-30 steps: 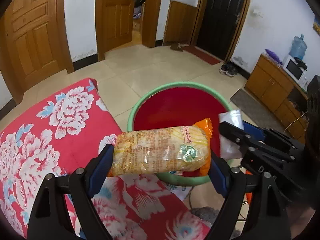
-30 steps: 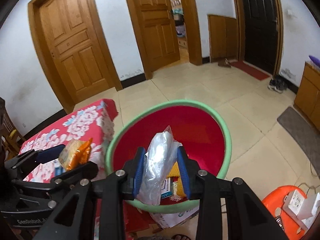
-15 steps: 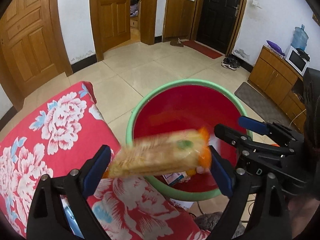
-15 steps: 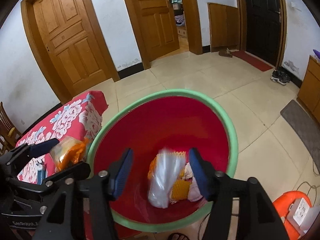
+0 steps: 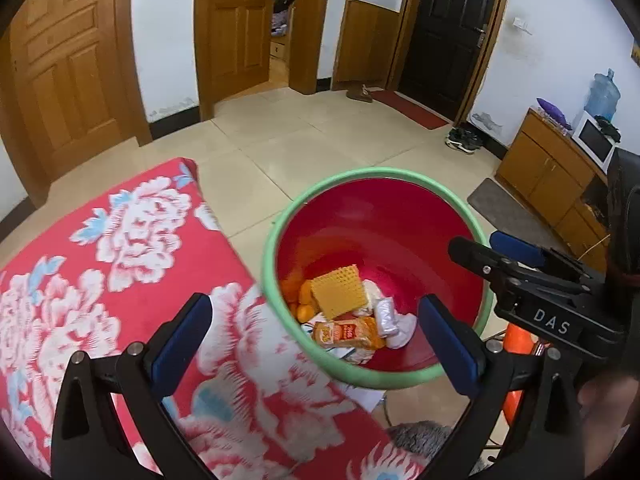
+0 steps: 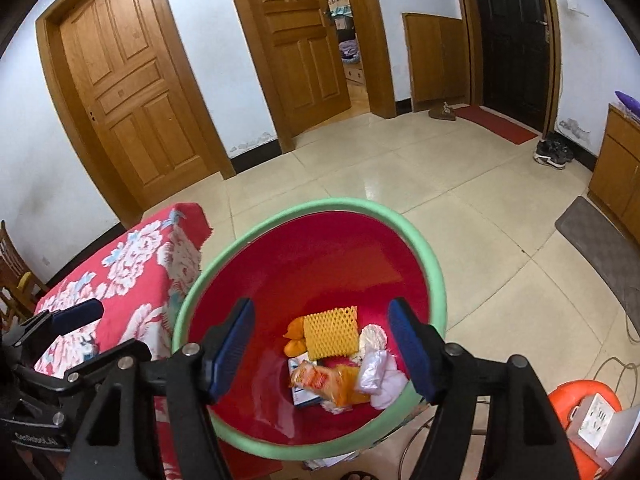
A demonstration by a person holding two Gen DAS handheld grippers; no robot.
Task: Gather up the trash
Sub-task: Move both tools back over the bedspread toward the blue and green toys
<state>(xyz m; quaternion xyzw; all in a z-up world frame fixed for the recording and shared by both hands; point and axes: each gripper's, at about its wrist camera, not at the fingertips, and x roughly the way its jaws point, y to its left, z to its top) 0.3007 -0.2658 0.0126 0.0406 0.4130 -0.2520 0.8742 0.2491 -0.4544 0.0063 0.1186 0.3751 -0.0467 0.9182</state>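
A red basin with a green rim [image 5: 384, 172] [image 6: 320, 202] stands on the floor beside the table. In it lie an orange noodle packet [image 5: 344, 334] [image 6: 320, 380], a clear plastic bag [image 5: 386, 314] [image 6: 370, 370], a yellow foam net [image 5: 338, 292] [image 6: 330, 334] and orange peel [image 5: 304, 300]. My left gripper [image 5: 313, 301] hangs over the basin's near rim, jaws opening, nothing between them. My right gripper [image 6: 320, 308] hovers above the basin, jaws also opening and empty; it shows at the right of the left wrist view [image 5: 480, 244].
A table under a red floral cloth [image 5: 120, 280] lies left of the basin. An orange stool [image 6: 560, 400] carrying a white power strip stands at lower right. A wooden cabinet [image 5: 552, 176], a grey mat [image 6: 600, 248] and tiled floor lie beyond.
The left gripper let go of the noodle packet and the right let go of the plastic bag; both dropped into the basin. Both pairs of jaws spread wider.
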